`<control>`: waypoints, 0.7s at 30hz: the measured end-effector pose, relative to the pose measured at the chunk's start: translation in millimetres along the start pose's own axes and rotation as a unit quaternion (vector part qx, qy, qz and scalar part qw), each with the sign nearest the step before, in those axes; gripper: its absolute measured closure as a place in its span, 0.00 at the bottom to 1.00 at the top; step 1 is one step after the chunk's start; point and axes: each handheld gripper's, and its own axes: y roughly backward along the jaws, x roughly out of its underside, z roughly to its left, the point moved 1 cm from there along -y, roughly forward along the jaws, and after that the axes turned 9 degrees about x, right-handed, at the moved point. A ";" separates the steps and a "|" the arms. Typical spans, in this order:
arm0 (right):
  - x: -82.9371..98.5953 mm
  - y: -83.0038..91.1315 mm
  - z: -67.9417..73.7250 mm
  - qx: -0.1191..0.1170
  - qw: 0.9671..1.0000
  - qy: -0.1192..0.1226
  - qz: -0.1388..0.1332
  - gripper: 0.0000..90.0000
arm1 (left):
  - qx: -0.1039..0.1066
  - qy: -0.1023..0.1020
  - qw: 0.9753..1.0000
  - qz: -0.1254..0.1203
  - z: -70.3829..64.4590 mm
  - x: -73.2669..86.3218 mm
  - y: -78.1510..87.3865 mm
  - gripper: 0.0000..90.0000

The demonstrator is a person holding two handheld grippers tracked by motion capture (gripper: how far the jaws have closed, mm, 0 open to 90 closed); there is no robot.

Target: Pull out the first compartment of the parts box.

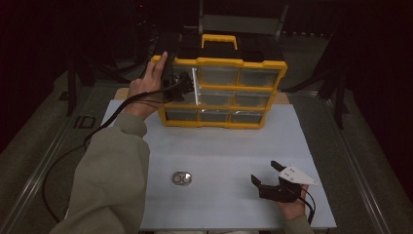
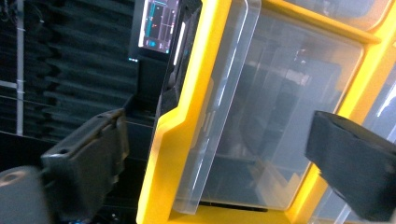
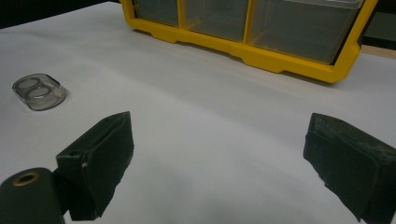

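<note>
High view, left gripper [image 1: 181, 87]: I'm reaching it up to the top-left corner of the yellow drawer cabinet [image 1: 221, 91], which is standing at the far edge of the white table [image 1: 219, 151].
High view, right gripper [image 1: 267, 176]: I'm resting it low on the near right of the table, jaws spread, gripping nothing.
High view, small clear case [image 1: 182, 178]: it's lying alone in the near middle, well apart from both grippers.
Left gripper view, clear drawer [image 2: 261, 116]: I'm straddling it with jaws released, one jaw outside the yellow frame, the other over the drawer face; its front edge is sticking out past the frame.
Left gripper view, handling: I'm judging the drawer to be stiff, light, slippery plastic, so I'd be pinching its protruding front lip squarely, not the smooth face.
Right gripper view, jaws: they're hanging wide open over bare table.
Right gripper view, surroundings: the case [image 3: 39, 91] is sitting far left, the cabinet's bottom row [image 3: 247, 28] beyond.
</note>
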 end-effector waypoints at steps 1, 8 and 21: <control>0.0 -0.1 -0.1 0.001 1.000 0.001 0.000 0.09 | -0.013 -0.011 1.000 -0.001 -1.7 -0.3 -0.8 0.14; 0.1 -0.2 0.1 -0.001 1.000 0.000 0.002 0.09 | -0.054 -0.041 0.998 -0.006 -6.7 -2.5 -2.1 0.35; 0.0 -0.1 -0.2 0.000 1.000 -0.002 0.003 0.09 | -0.111 -0.070 0.991 0.014 -11.6 -2.0 -3.3 0.63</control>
